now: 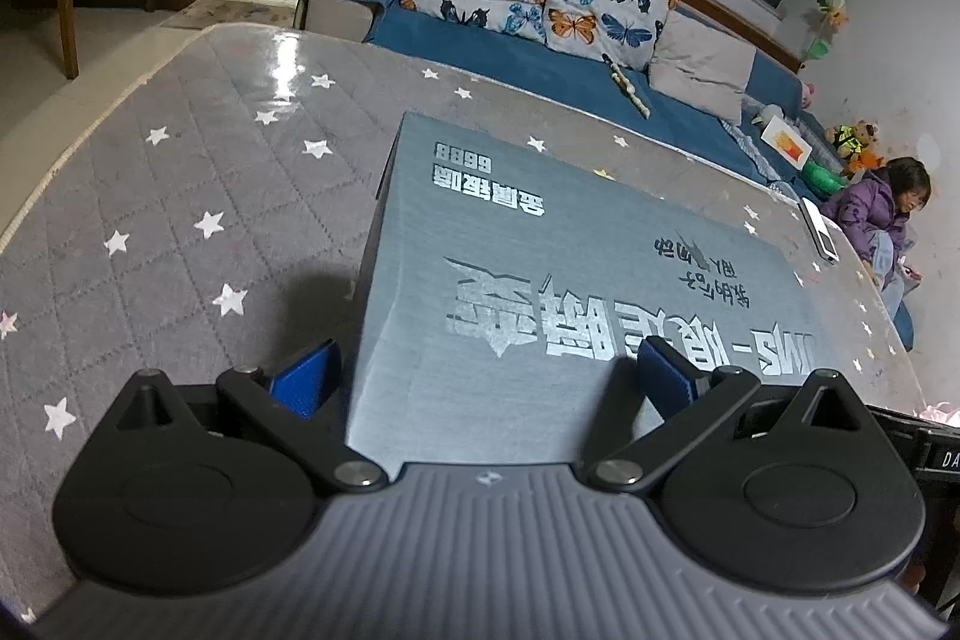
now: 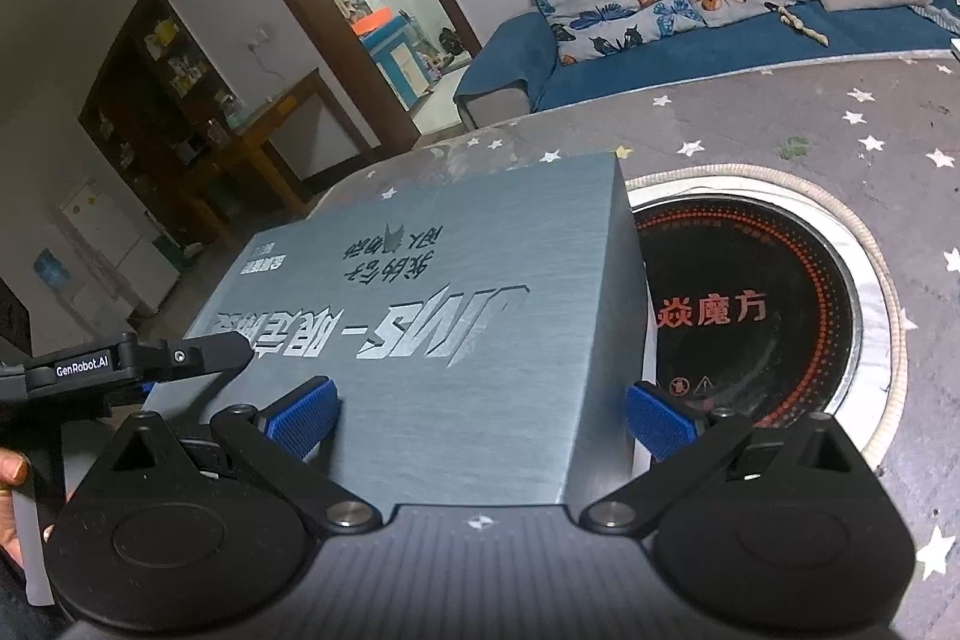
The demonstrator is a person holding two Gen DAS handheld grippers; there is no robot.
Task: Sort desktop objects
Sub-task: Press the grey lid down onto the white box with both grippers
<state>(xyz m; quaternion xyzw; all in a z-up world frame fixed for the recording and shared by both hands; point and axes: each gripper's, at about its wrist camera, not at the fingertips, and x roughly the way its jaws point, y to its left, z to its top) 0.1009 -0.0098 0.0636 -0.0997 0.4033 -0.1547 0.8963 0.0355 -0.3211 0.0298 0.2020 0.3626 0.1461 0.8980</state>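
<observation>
A large grey-blue box [image 1: 540, 280] with silver lettering lies flat on the quilted star-patterned table [image 1: 180, 196]. My left gripper [image 1: 480, 376] is open wide and straddles the box's near left corner; one blue pad is off its left side, the other over its top. My right gripper [image 2: 480, 412] is open wide at the near right corner of the box [image 2: 420, 304]; one pad [image 2: 303, 424] is over the top, the other [image 2: 660, 415] beside the right wall. The left gripper [image 2: 120, 364] shows at the left of the right wrist view.
A round black induction cooker [image 2: 750, 316] is set into the table just right of the box. A white remote-like device [image 1: 819, 229] lies near the far right table edge. A blue sofa [image 1: 540, 57] with butterfly cushions stands behind; a child [image 1: 888, 214] sits at the far right.
</observation>
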